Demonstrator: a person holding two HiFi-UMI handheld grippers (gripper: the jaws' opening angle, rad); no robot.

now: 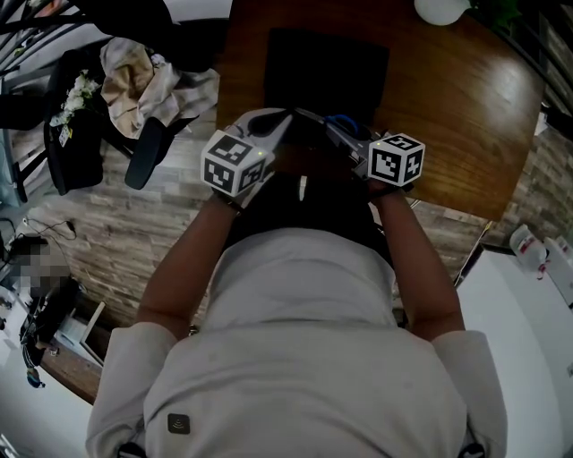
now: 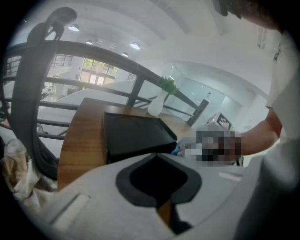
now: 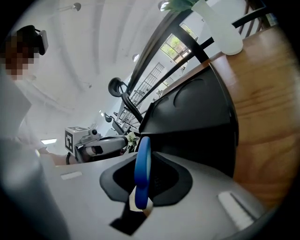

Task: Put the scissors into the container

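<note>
2 grippers are held side by side at the near edge of the round wooden table (image 1: pixel 457 116), just short of the black container (image 1: pixel 327 63). We see the left gripper (image 2: pixel 155 155) with its jaws pressed together at the tips and nothing between them; only a sliver of wood shows through the gap lower down. The right gripper (image 3: pixel 149 154) has its jaws closed on the scissors (image 3: pixel 142 171): 1 blue handle loop stands edge-on between the dark pads, and the blades are not visible to us in that view. In the head view a bit of blue shows just beside the right gripper's marker cube (image 1: pixel 397 161), so the scissors are in the air at the table edge, outside the container. The container sits flat on the table, in front of both grippers, apart from them, and we cannot tell from any view whether its top is open. A white vase (image 1: pixel 440 9) with green leaves stands at the far side of the table, beyond the container. Off the table to the left, a dark chair (image 1: pixel 81 143) carries a crumpled beige cloth (image 1: pixel 134 80). The left gripper's marker cube (image 1: pixel 235 161) sits over the person's left wrist.
</note>
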